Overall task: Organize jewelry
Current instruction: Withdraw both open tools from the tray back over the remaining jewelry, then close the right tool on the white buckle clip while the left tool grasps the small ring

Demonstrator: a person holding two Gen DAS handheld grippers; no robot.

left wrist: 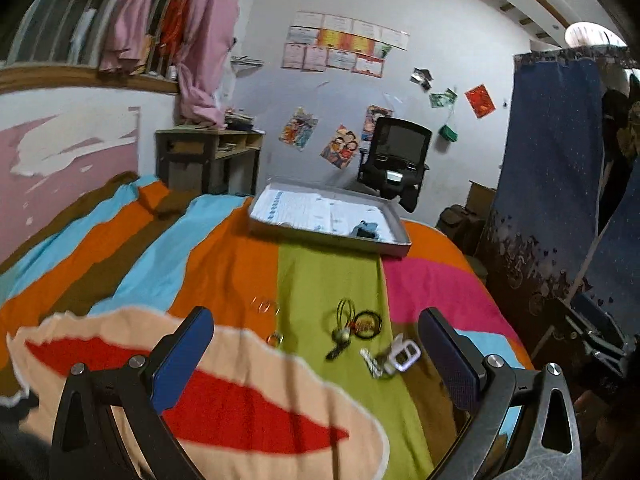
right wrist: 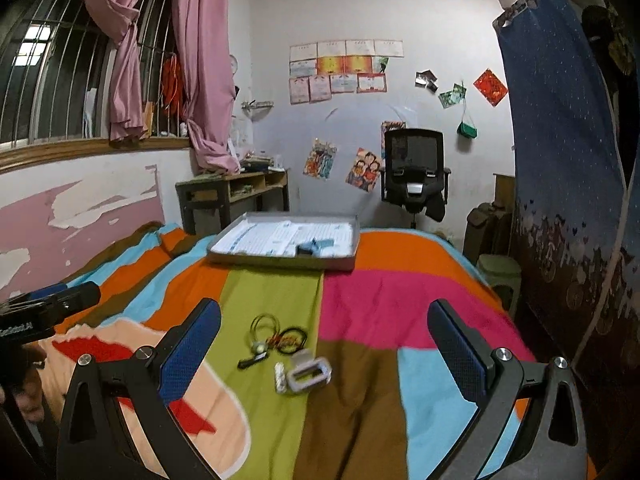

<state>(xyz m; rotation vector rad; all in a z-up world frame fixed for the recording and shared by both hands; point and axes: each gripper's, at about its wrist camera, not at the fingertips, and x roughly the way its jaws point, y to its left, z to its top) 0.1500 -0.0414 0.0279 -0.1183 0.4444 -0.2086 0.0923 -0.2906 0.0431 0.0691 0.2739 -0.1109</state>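
Small jewelry pieces lie on the green stripe of the bedspread: a white buckle-like piece point(left wrist: 403, 355) point(right wrist: 308, 374), a dark hair tie with a red charm point(left wrist: 366, 323) point(right wrist: 290, 339), a yellow-green loop point(left wrist: 345, 310) point(right wrist: 264, 325), a black clip point(left wrist: 338, 350) point(right wrist: 251, 360) and clear rings point(left wrist: 265, 305). A grey shallow box point(left wrist: 394, 249) point(right wrist: 280, 263) lined with white paper sits farther back, holding a small blue item point(left wrist: 366, 229) point(right wrist: 316, 246). My left gripper point(left wrist: 316, 334) is open above the pieces. My right gripper point(right wrist: 324, 324) is open too, empty.
The bed carries a striped multicolour cover point(right wrist: 384, 300). A black office chair point(right wrist: 416, 172) and a wooden desk point(right wrist: 236, 192) stand by the far wall. A blue curtain point(right wrist: 560, 140) hangs on the right. The left gripper's body point(right wrist: 48, 308) shows at the right view's left edge.
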